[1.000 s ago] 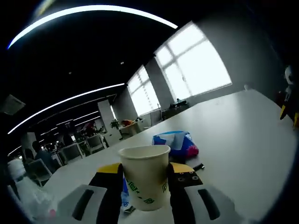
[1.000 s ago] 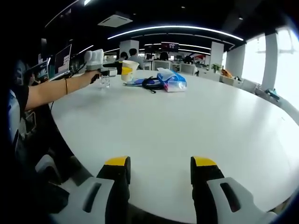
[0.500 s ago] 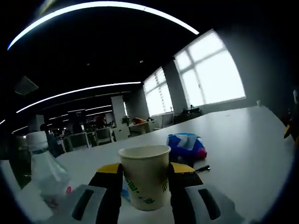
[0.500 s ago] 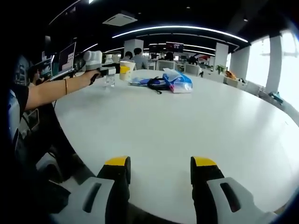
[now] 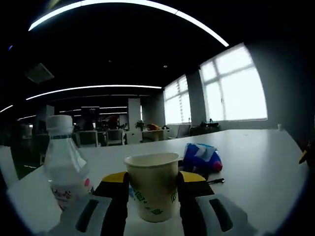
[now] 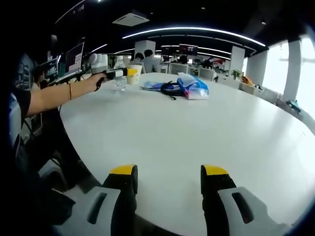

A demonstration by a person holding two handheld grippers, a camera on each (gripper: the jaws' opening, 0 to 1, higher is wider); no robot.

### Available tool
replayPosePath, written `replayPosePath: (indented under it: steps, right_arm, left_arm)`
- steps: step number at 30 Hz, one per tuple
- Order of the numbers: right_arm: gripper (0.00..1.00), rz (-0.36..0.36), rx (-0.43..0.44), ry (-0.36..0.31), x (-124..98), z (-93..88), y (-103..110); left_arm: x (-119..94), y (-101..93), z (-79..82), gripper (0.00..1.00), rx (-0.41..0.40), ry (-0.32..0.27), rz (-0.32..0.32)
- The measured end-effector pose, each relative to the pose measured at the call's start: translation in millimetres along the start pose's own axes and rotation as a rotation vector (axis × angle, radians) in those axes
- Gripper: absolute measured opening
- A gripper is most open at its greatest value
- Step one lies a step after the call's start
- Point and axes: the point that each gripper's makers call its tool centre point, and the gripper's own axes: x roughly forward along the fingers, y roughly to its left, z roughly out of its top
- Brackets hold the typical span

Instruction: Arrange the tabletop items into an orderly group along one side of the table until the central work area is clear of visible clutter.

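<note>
My left gripper (image 5: 153, 189) is pinching the paper cup (image 5: 152, 185) between its two yellow-tipped jaws, gripping it around the middle of its wall. I judge the cup light and thin-walled, easy to crush or tip, so the squeeze should stay gentle and low on the body, away from the soft rim. In the left gripper view a plastic bottle (image 5: 65, 168) stands just beside the cup, and a blue packet (image 5: 202, 157) lies further out on the white table (image 5: 256, 157). In the right gripper view my right gripper (image 6: 169, 181) hangs over the table's near edge with its jaws spread and nothing between them, well apart from the cup (image 6: 132, 75), bottle (image 6: 119, 78) and packet (image 6: 193, 87) grouped at the far side.
</note>
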Motion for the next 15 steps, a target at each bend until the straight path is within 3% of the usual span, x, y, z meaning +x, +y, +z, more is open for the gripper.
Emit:
replayPosePath:
  steps: [8, 15]
  right_arm:
    - [0.49, 0.000, 0.001, 0.002, 0.2, -1.6, -0.3]
    - [0.49, -0.008, 0.007, 0.002, -1.7, -3.3, -3.8]
  left_arm:
    - [1.2, -2.0, -5.8, 0.38, 0.046, -0.007, 0.002]
    - [2.6, 4.3, -17.7, 0.38, 0.049, 0.038, 0.021]
